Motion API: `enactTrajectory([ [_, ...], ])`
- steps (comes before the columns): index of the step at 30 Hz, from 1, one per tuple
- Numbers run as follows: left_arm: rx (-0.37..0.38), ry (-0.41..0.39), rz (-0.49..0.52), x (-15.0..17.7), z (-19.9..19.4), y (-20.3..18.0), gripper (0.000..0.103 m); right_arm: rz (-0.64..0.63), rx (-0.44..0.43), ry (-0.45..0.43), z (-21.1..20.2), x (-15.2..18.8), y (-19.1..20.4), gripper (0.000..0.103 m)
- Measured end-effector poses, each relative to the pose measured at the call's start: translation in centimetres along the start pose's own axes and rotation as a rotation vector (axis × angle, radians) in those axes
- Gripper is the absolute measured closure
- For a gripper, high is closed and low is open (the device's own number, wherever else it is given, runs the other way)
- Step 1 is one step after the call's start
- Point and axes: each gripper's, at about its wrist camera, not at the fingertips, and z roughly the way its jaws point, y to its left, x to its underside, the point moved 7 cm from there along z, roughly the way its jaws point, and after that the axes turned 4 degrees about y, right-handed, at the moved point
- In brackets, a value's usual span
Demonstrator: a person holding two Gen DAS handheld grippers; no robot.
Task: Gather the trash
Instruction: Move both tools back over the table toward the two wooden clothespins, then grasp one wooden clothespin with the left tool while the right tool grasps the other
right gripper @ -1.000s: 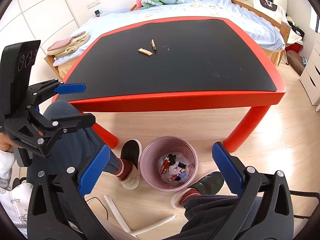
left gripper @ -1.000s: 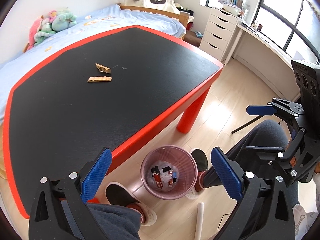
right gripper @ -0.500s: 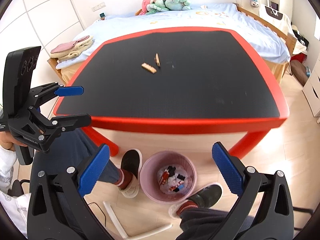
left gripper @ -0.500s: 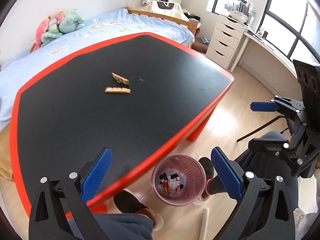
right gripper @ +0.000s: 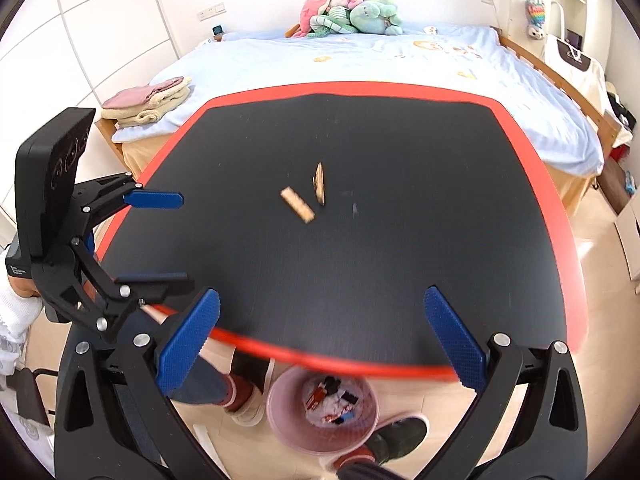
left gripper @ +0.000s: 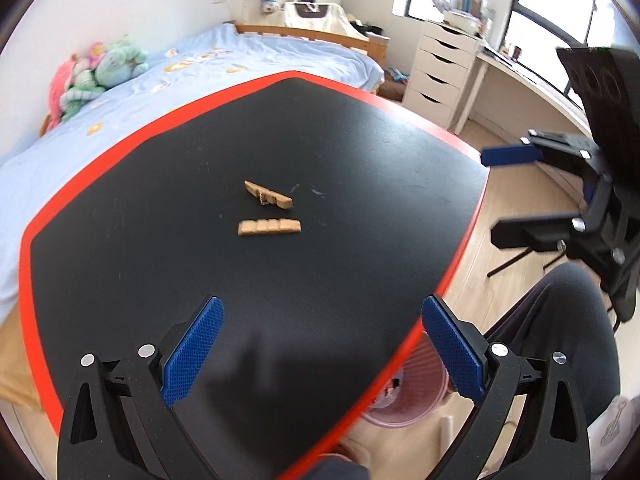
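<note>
Wooden clothespin halves are lying near the middle of the black tabletop [left gripper: 160,240]: a flat piece [left gripper: 269,227] and, just beyond it toward the bed, a notched piece [left gripper: 268,195], close together but apart. Nothing is touching them. A pink wastebasket [right gripper: 322,414] is sitting on the floor under the table's near red edge, between the person's feet, holding a few small scraps. Above that near edge the left gripper [left gripper: 320,354] is hovering with its blue pads spread wide and holding nothing. Beside it, the right gripper [right gripper: 322,340] is hanging likewise, fingers wide apart. Beyond the table's far side a blue bed [right gripper: 360,56] is carrying plush toys [right gripper: 352,12].
</note>
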Motion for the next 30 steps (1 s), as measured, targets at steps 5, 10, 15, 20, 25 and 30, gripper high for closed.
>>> enactTrajectory([
  [5, 0.02, -0.002, 0.075, -1.6, 1.6, 1.8, 0.008, -0.013, -0.003, 0.016, 2.8, -3.1, -0.4, 0.003],
  [10, 0.087, 0.001, 0.175, -2.8, 3.5, 2.8, 0.008, -0.022, 0.003, 0.044, 6.1, -5.3, -0.9, 0.003],
  [15, 0.15, 0.025, 0.278, -3.6, 5.7, 3.6, 0.008, -0.014, 0.017, 0.072, 9.1, -6.8, -2.0, 0.003],
  [20, 0.198, 0.034, 0.331, -4.2, 7.4, 4.3, 0.008, -0.01, 0.018, 0.099, 11.5, -7.5, -2.6, 0.003],
  [25, 0.251, 0.022, 0.404, -4.3, 8.1, 3.8, 0.008, 0.0, 0.017, 0.11, 13.0, -7.9, -3.2, 0.003],
  [30, 0.301, 0.04, 0.46, -3.8, 8.7, 2.9, 0.028, 0.009, 0.021, 0.114, 13.6, -7.8, -3.9, 0.003],
])
